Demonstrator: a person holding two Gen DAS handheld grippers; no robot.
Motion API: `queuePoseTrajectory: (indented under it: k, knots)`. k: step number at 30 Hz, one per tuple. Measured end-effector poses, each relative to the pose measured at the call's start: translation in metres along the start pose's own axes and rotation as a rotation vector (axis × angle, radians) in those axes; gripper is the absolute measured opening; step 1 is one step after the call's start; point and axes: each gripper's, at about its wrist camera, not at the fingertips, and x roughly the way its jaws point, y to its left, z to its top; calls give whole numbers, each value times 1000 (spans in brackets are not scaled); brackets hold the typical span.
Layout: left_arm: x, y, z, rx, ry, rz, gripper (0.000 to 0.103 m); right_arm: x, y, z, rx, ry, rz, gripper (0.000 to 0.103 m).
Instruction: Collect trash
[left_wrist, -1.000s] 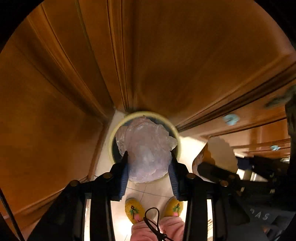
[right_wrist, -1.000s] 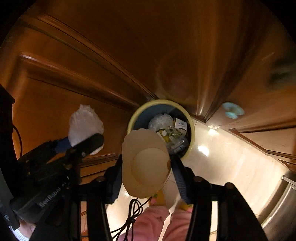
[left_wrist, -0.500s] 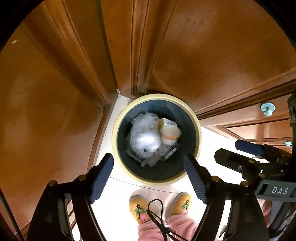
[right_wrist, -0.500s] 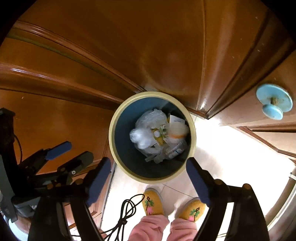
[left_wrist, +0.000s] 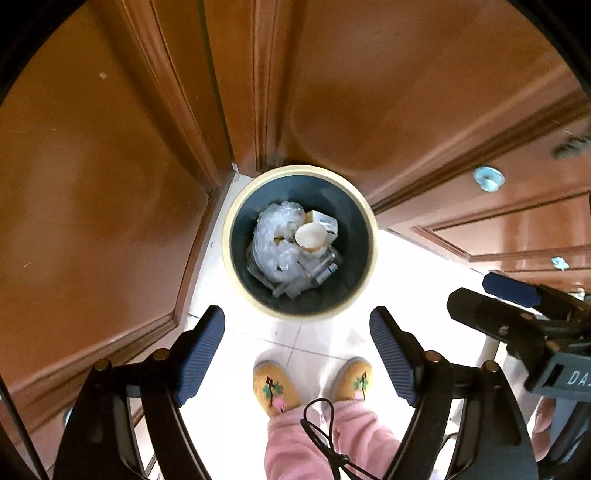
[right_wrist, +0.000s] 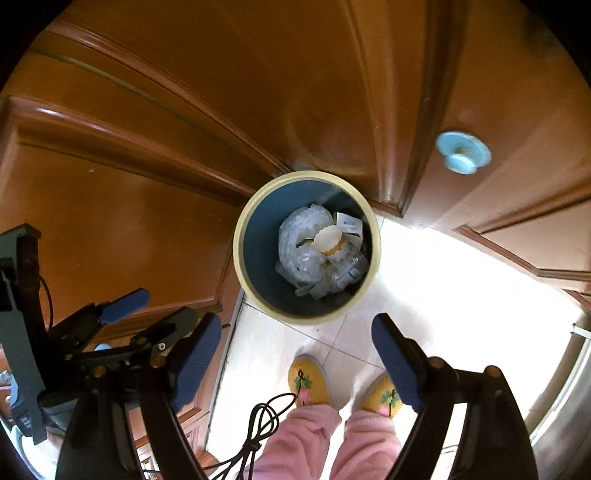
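Note:
A round bin with a cream rim (left_wrist: 236, 206) (right_wrist: 243, 218) and dark blue inside stands on the floor in a corner of wooden cabinets. In it lie a crumpled clear plastic wrap (left_wrist: 275, 240) (right_wrist: 299, 240), a cream paper cup (left_wrist: 310, 236) (right_wrist: 328, 240), a small white carton and other bits. My left gripper (left_wrist: 297, 341) is open and empty, held above the bin's near edge. My right gripper (right_wrist: 297, 345) is open and empty, also above the bin. The right gripper shows in the left wrist view (left_wrist: 491, 295), the left gripper in the right wrist view (right_wrist: 144, 314).
Brown wooden cabinet doors (left_wrist: 388, 92) (right_wrist: 221, 92) surround the bin, with pale blue knobs (left_wrist: 488, 178) (right_wrist: 461, 153). A white tiled floor (left_wrist: 314, 339) holds the person's yellow slippers (left_wrist: 273, 384) (right_wrist: 308, 380) and pink trousers. A black cable (right_wrist: 262, 424) hangs near.
One second ago the left gripper held the plastic wrap and the right held the paper cup. Both jaws opened, both items fell into the bin, and the grippers have since risen a little.

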Motion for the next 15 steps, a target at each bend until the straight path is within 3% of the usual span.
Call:
queuePoseTrajectory:
  k: [6, 15]
  knots:
    - [-78, -14, -11, 20, -40, -6, 81, -74, 13, -17, 2, -48, -8, 84]
    - [-259, -36, -3, 23, -248, -23, 99, -224, 61, -34, -58, -222, -45, 84]
